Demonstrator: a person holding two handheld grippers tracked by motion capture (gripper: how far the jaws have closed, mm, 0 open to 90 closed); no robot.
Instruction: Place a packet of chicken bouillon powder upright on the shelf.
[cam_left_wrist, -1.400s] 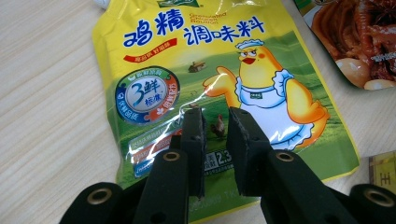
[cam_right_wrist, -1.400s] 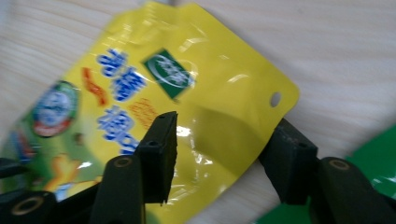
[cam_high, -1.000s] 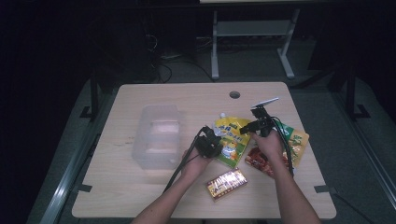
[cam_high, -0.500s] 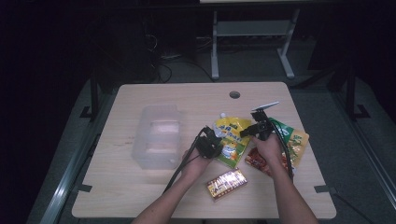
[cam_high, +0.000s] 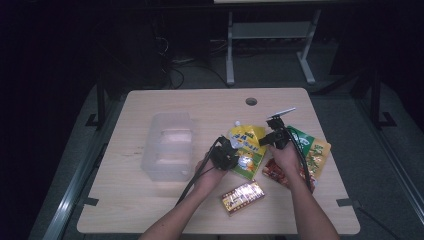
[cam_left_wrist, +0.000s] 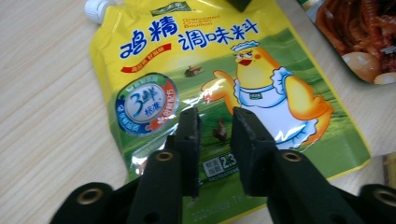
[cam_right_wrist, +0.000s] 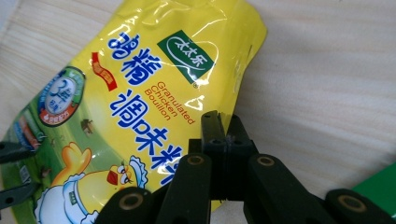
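Note:
A yellow chicken-bouillon pouch (cam_high: 247, 142) with a white spout lies flat on the wooden table between my two grippers. My left gripper (cam_high: 236, 157) hovers over the pouch's lower half (cam_left_wrist: 210, 60). The jaws of the left gripper (cam_left_wrist: 215, 128) have just been opening and stand a little apart, with nothing pinched between them. My right gripper (cam_high: 264, 141) comes in from the pouch's far right side. Its jaws have just been closing, and the right gripper (cam_right_wrist: 219, 119) is now shut on the pouch's edge (cam_right_wrist: 140, 84).
A clear plastic box (cam_high: 167, 145) stands left of the pouch. A red-brown snack packet (cam_high: 277, 170) and a green packet (cam_high: 315, 147) lie under my right hand. A gold-and-red packet (cam_high: 243, 196) lies near the front edge. A cable hole (cam_high: 251, 101) sits at the back.

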